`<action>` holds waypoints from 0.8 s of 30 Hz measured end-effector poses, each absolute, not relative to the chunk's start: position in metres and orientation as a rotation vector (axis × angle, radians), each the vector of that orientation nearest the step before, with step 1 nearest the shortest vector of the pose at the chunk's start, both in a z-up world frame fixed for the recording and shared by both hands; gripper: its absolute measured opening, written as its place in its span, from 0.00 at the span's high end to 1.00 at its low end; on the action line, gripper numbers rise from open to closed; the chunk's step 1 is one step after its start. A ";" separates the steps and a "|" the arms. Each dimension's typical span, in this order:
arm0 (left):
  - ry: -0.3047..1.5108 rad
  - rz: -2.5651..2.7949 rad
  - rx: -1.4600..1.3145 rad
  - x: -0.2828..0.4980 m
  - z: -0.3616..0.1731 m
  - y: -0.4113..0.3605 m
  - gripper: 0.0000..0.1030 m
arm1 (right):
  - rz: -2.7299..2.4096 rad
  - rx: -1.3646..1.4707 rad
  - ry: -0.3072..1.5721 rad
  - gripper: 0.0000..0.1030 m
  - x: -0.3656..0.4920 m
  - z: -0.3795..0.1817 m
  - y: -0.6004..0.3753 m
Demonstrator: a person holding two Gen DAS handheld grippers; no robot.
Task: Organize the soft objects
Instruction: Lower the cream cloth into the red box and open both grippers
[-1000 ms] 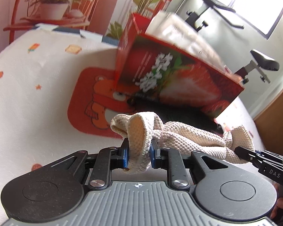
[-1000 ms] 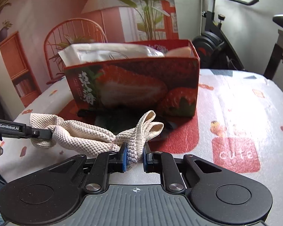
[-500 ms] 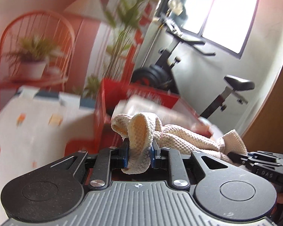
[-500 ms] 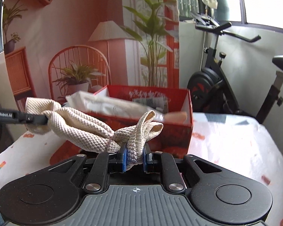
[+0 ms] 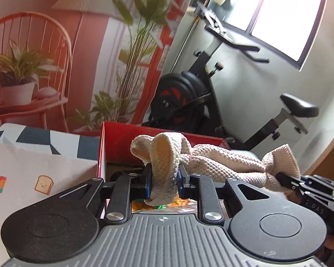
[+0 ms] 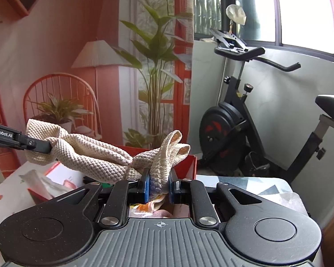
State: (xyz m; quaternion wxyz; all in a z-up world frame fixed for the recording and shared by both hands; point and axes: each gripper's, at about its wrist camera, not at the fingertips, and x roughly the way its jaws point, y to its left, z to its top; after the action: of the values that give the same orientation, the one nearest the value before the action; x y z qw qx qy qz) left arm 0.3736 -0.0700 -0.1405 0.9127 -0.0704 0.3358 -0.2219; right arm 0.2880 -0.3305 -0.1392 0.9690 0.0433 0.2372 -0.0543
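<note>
A cream knitted cloth [image 5: 213, 162] hangs stretched between my two grippers, above the open red strawberry box [image 5: 120, 142]. My left gripper [image 5: 163, 181] is shut on one end of the cloth. My right gripper [image 6: 159, 185] is shut on the other end [image 6: 164, 155]. In the left wrist view the right gripper [image 5: 285, 179] shows at the right edge. In the right wrist view the left gripper [image 6: 42, 146] shows at the left, and the box [image 6: 189, 162] lies below. White packets [image 6: 40, 182] and colourful items lie inside the box.
The box stands on a table with a white patterned cloth [image 5: 33, 173]. An exercise bike [image 6: 245, 133] stands behind the table to the right. An orange chair with a potted plant [image 5: 17, 84] stands at the back left.
Both grippers have lifted the cloth from table height in front of the box to above its open top. The box now lies under the grippers.
</note>
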 end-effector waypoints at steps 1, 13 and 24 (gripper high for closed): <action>0.709 -0.449 -0.124 0.379 -0.146 -0.073 0.78 | -0.106 0.080 0.492 0.86 0.295 -0.145 -0.331; 0.777 -0.453 -0.050 0.410 -0.167 -0.081 0.63 | -0.090 0.076 0.577 0.85 0.337 -0.199 -0.337; 0.674 -0.489 -0.024 0.375 -0.148 -0.068 0.29 | -0.059 0.023 0.507 0.48 0.300 -0.201 -0.322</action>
State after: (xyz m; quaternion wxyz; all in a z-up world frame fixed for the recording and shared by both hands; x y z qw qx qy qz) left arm 0.3752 -0.0682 -0.1482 0.9144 -0.0115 0.3276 -0.2374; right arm 0.2996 -0.3216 -0.2006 0.9675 0.0112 0.2509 -0.0292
